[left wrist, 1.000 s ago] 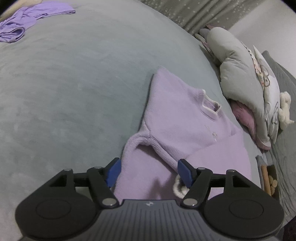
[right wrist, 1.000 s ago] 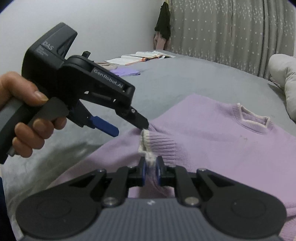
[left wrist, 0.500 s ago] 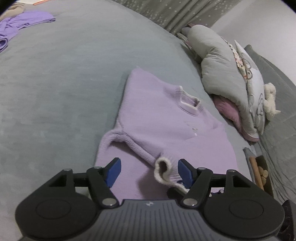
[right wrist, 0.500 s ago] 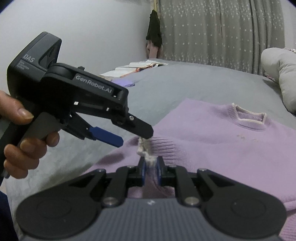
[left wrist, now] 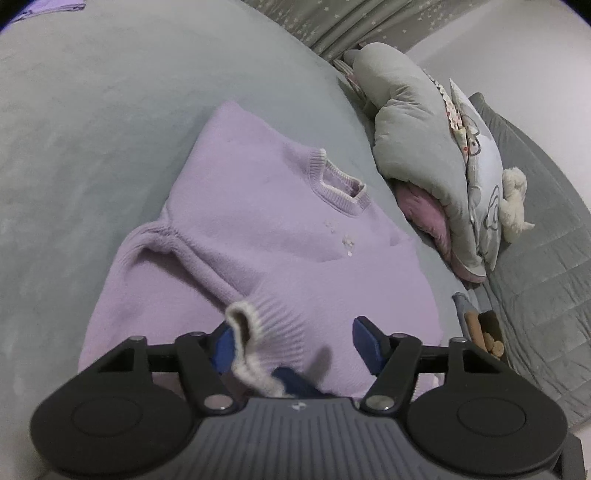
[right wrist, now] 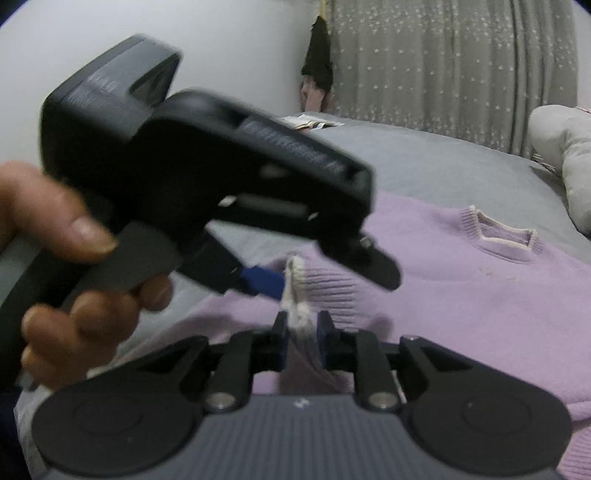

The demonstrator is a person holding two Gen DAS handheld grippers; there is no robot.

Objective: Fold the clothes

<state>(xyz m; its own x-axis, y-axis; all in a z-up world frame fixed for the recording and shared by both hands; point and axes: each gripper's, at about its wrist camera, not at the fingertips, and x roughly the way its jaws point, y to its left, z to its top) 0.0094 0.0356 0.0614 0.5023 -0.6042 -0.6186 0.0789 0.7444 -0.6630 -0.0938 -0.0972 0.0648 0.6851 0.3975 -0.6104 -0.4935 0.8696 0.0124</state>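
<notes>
A lilac knit sweater (left wrist: 266, 206) lies face up on the grey bed (left wrist: 92, 110), its neck away from me. One sleeve is folded across the body, and its white-trimmed cuff (left wrist: 251, 325) is lifted. My left gripper (left wrist: 295, 345) has its jaws closing around that cuff. The left pad touches it and the right pad stands apart. In the right wrist view, my right gripper (right wrist: 303, 332) has its jaws opening, and the cuff (right wrist: 299, 295) still fills the narrow gap between its pads. A hand (right wrist: 74, 266) holds the left gripper (right wrist: 332, 280) just above.
A grey quilt and pillows (left wrist: 413, 147) and a white plush toy (left wrist: 513, 195) lie along the bed's right side, with a small open box (left wrist: 487, 332) below them. Another purple garment (left wrist: 48, 7) lies far left. A starred curtain (right wrist: 443, 74) and open books (right wrist: 314, 123) are behind.
The left gripper moved in over the raised cuff, and its jaws narrowed around it. The right gripper stayed in place, and its pads parted a little.
</notes>
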